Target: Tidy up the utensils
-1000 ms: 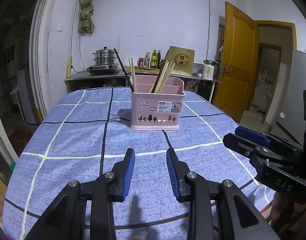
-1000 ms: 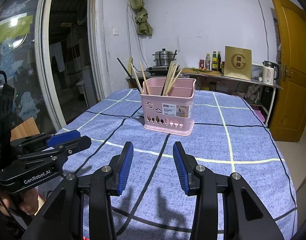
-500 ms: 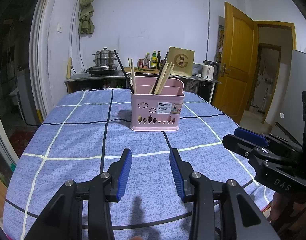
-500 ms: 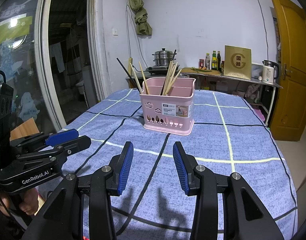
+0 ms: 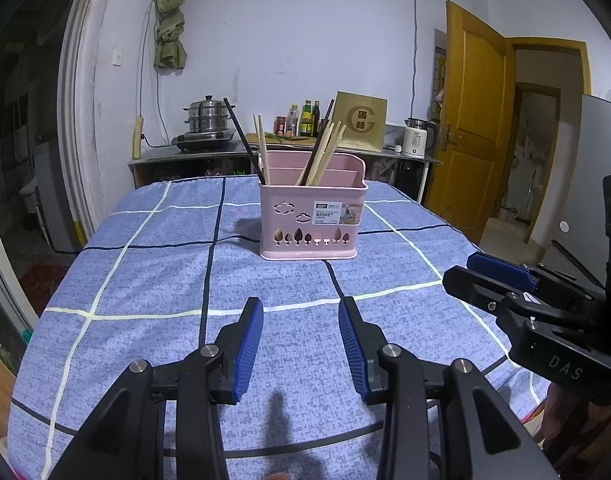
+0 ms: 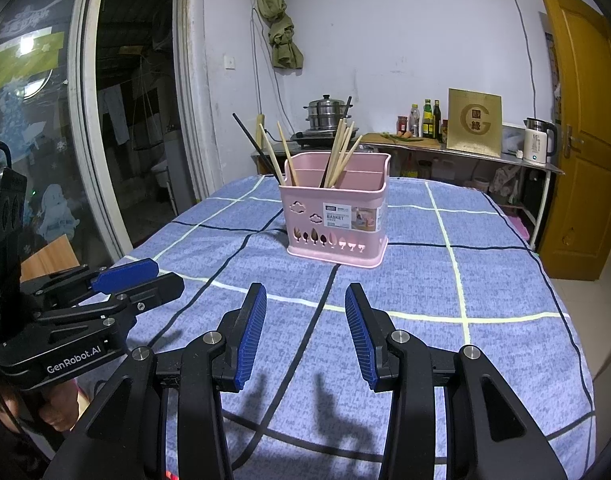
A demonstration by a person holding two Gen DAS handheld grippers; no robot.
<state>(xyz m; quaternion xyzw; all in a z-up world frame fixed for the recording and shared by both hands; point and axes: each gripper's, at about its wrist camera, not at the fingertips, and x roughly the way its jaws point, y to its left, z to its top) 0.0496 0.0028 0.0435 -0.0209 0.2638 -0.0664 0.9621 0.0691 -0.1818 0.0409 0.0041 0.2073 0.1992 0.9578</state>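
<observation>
Left wrist: basket (image 5: pixel 311 220) beyond left gripper (image 5: pixel 301 344)

1. The left gripper (image 5: pixel 300 312) has two black plastic fingers, each lined on its inner face with a ribbed blue pad (image 5: pixel 249 344).
2. Round silver screw heads (image 5: pixel 209 350) mark the pivots of its black linkage arms.
3. Seen from the right wrist view, the left gripper (image 6: pixel 155 276) body is black and angular, with white "GenRobot.AI" lettering (image 6: pixel 73 364) on its side and a blue pad on top.
4. The right gripper (image 6: pixel 305 300) is built the same: black fingers, ribbed blue pads (image 6: pixel 359 336), silver screws (image 6: pixel 400 336).
5. From the left wrist view, the right gripper (image 5: pixel 461 270) shows white "DAS" lettering (image 5: pixel 565 367) on its black body.
</observation>
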